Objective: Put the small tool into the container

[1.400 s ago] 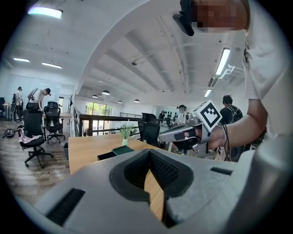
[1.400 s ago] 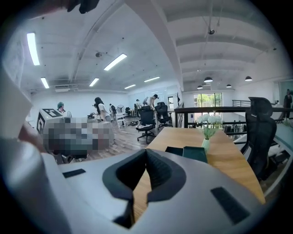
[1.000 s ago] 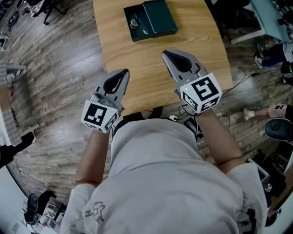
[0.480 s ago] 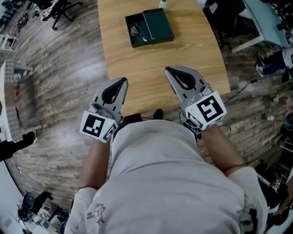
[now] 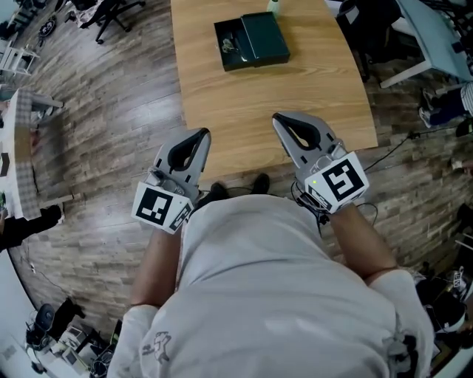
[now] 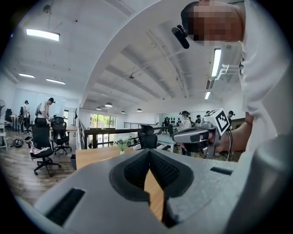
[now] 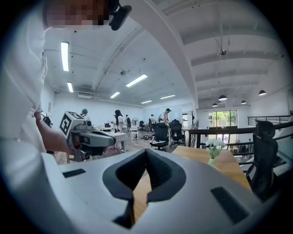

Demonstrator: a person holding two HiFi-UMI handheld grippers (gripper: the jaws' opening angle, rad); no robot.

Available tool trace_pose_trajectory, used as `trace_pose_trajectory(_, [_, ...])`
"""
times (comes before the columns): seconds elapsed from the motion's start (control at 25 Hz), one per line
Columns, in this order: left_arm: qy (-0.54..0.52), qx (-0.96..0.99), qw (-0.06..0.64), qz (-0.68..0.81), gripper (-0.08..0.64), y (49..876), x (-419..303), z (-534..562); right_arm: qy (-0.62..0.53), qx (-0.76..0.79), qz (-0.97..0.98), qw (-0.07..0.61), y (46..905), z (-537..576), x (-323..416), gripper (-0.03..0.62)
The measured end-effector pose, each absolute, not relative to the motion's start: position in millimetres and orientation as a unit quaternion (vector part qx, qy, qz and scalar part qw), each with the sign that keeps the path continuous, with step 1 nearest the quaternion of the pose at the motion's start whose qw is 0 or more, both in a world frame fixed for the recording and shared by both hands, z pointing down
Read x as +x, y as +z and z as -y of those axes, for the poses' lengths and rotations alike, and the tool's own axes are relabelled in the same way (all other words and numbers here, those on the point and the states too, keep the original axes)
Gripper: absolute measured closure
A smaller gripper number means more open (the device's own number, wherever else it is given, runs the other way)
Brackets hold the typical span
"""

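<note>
A dark green box-like container (image 5: 252, 41) lies at the far end of the wooden table (image 5: 244, 103). Something small and shiny, the small tool (image 5: 230, 46), rests in its open left half. My left gripper (image 5: 202, 133) is shut and empty, its tips over the table's near left corner. My right gripper (image 5: 278, 117) is also shut and empty, above the table's near edge. Both are well short of the box. In the left gripper view the jaws (image 6: 149, 151) meet with nothing between them. The same holds in the right gripper view (image 7: 145, 151).
A small vase of flowers (image 5: 273, 6) stands at the table's far end behind the box. Wood-pattern floor surrounds the table. Office chairs (image 6: 43, 146) and people stand around the room. Cables (image 5: 399, 144) lie on the floor at right.
The head view has drifted, so the table and box sit a little further right and lower. Both grippers stay shut and near the table's near edge.
</note>
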State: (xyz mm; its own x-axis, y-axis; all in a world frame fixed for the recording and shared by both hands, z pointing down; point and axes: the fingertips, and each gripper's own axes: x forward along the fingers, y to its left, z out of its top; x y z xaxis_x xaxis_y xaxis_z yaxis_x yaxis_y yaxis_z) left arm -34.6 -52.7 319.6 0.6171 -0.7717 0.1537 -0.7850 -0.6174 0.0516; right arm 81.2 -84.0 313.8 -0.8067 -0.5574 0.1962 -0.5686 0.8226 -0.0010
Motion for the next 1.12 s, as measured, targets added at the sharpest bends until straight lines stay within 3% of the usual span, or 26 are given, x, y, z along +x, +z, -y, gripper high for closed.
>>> trace_pose_trajectory(0.68, [0.046, 0.927, 0.058, 0.367, 0.555, 311.2, -122.2, -28.8, 0.04, 0.36, 0.925, 0.116, 318.7, -14.4, -7.0, 0.586])
trace_pose_trajectory(1.12, [0.038, 0.935, 0.058, 0.349, 0.555, 308.1, -113.7, -72.2, 0.031, 0.371, 0.922, 0.108, 311.7, -67.4, -7.0, 0.586])
